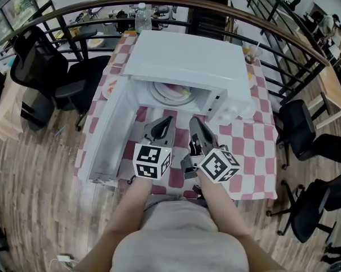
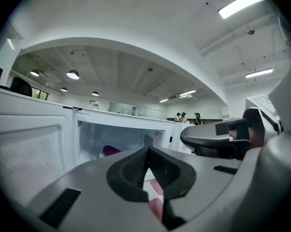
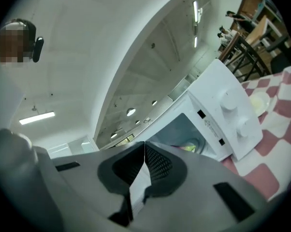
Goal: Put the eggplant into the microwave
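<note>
You are holding both grippers side by side just in front of the open microwave (image 1: 187, 55), over the near edge of the table (image 1: 255, 146) with its red-and-white checked cloth.

The left gripper (image 1: 166, 121) is pointing roughly level at the cavity. Its jaws are pressing together and nothing is sitting between them. The right gripper (image 1: 195, 121) is doing the same, jaws fully together and empty. It is also rolling over to one side, which is why its view shows the microwave and its knobs (image 3: 230, 100) tilted.

The eggplant (image 2: 110, 150) is lying inside the cavity, showing as a purple shape on the turntable (image 1: 159, 95), toward the cavity's left side in the left gripper view. A yellow-green patch is showing next to it, too small to say what it is.

The door (image 1: 105, 135) is hanging wide open to the left, along the table's left edge. That is leaving the mouth of the cavity clear, so both tools are facing it unobstructed.

Judging from this, the placing looks done and you are carrying nothing, which fits the closed jaws. If a step is left, it is probably shutting the door. The left gripper is sitting closer to the door, so a push with its closed tips looks like the natural option. Pushing hard could be sliding the microwave on the cloth toward the far edge, where a water bottle (image 1: 142, 17) is standing.
</note>
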The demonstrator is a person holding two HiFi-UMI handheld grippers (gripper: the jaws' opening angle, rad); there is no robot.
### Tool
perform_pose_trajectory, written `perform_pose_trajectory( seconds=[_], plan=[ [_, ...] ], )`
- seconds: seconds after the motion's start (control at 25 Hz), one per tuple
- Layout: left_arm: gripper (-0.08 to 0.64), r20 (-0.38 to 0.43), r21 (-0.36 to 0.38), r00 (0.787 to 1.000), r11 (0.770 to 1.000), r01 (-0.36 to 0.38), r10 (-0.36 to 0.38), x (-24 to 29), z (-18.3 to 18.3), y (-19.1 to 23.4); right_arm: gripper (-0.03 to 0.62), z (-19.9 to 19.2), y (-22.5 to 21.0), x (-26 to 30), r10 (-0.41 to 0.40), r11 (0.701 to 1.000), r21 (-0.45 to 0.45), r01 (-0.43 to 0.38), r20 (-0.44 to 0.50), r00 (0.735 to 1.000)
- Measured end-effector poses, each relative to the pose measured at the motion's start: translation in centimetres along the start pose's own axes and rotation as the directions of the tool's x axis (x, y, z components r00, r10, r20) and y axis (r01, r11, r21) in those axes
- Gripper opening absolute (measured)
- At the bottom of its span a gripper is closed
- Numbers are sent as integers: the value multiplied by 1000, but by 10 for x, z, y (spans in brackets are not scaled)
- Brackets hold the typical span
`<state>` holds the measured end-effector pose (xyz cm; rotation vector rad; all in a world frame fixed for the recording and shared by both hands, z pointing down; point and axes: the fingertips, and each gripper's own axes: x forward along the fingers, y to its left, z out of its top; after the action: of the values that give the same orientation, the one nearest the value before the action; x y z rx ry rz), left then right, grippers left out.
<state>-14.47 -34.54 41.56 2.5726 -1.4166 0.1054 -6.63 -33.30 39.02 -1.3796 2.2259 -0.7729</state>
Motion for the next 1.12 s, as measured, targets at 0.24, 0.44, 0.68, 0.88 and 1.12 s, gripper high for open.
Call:
perform_pose_trajectory(
  seconds=[0.24, 0.44, 0.68, 0.88, 1.12],
  plan=[
    [-2, 14, 22, 1000, 1000, 11, -11, -2, 3, -6, 26, 6, 12, -5, 22, 982, -187, -19, 17, 1000],
    [-2, 32, 38, 999, 999, 29, -30, -3, 7, -13, 25, 2, 22, -6, 23, 928, -372, -21, 1, 1000],
    [-2, 46, 60, 998, 997, 38, -41, -7, 8, -20, 25, -3, 28, -11, -4, 870, -493, 0, -7, 1000],
    [-2, 87, 101, 994, 993, 60, -69, -13, 13, -34, 25, -3, 30, -17, -6, 858, -514, 3, -3, 1000],
    [-2, 98, 131, 991, 988, 78, -91, -17, 15, -43, 25, -6, 31, -24, -30, 833, -553, 16, -16, 999]
  ],
)
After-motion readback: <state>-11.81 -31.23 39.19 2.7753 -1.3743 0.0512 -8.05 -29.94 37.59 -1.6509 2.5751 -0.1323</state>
